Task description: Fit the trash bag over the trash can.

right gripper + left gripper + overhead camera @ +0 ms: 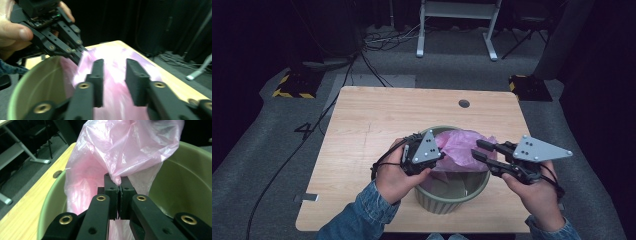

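Observation:
A pale green bin point(452, 199) stands at the table's near middle, with a crumpled pink plastic bag point(462, 147) bulging out of its top. My left gripper point(439, 156) is at the bin's left rim, shut on a fold of the pink bag point(125, 152); its jaws pinch the film above the bin's green wall point(185, 185). My right gripper point(476, 150) hovers over the bin's right rim, open, jaws apart and pointing left at the pink bag point(112, 72), which shows blurred between them. The left gripper point(75, 53) shows beyond the bin's rim point(27, 82).
The wooden table point(377, 120) has a round cable hole point(464, 103) near its far edge. A white frame point(457, 25) and cables point(382, 40) lie on the floor beyond. Black-and-yellow bases point(294, 85) sit at both far corners.

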Demonstrator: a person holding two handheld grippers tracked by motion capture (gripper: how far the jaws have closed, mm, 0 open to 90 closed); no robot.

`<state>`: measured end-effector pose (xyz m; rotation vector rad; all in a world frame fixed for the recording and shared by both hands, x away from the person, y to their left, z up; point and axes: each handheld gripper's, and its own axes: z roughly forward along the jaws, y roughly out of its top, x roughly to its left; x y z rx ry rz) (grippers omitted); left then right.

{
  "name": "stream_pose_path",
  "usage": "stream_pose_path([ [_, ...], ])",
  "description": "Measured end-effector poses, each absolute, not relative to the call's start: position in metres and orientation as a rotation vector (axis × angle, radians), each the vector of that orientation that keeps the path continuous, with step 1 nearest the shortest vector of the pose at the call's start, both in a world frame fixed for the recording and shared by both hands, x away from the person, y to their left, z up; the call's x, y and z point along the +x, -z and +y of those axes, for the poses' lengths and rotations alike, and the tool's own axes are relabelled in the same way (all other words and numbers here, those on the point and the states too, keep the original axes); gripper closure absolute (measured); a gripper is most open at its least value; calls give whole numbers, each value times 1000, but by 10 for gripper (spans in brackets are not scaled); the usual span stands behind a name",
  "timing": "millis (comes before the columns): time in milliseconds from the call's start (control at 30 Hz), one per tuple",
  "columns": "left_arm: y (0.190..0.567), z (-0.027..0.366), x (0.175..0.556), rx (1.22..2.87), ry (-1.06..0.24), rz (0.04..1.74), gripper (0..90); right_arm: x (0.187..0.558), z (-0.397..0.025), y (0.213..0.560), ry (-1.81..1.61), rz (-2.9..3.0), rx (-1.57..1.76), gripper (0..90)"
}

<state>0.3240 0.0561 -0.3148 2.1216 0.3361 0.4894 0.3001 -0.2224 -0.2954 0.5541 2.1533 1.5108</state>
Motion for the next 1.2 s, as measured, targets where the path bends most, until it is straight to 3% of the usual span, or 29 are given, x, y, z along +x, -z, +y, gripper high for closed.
stream_pose_path([
  [333, 316, 62, 329, 2112, -469, 374, 870, 302, -273, 304, -1433, 2099, 722, 499],
  [633, 317, 64, 330, 2107, -468, 375, 856, 310, -270, 318, -1440, 2178, 722, 429],
  [700, 317, 66, 331, 2099, -472, 381, 854, 312, -265, 321, -1448, 2221, 721, 504],
  [800, 318, 72, 332, 2083, -475, 402, 853, 310, -261, 322, -1438, 2291, 684, 833],
  [833, 318, 74, 333, 2078, -478, 410, 854, 308, -260, 321, -1430, 2300, 675, 870],
  [1200, 323, 88, 339, 2042, -497, 458, 866, 291, -276, 326, -1368, 2315, 711, 900],
])
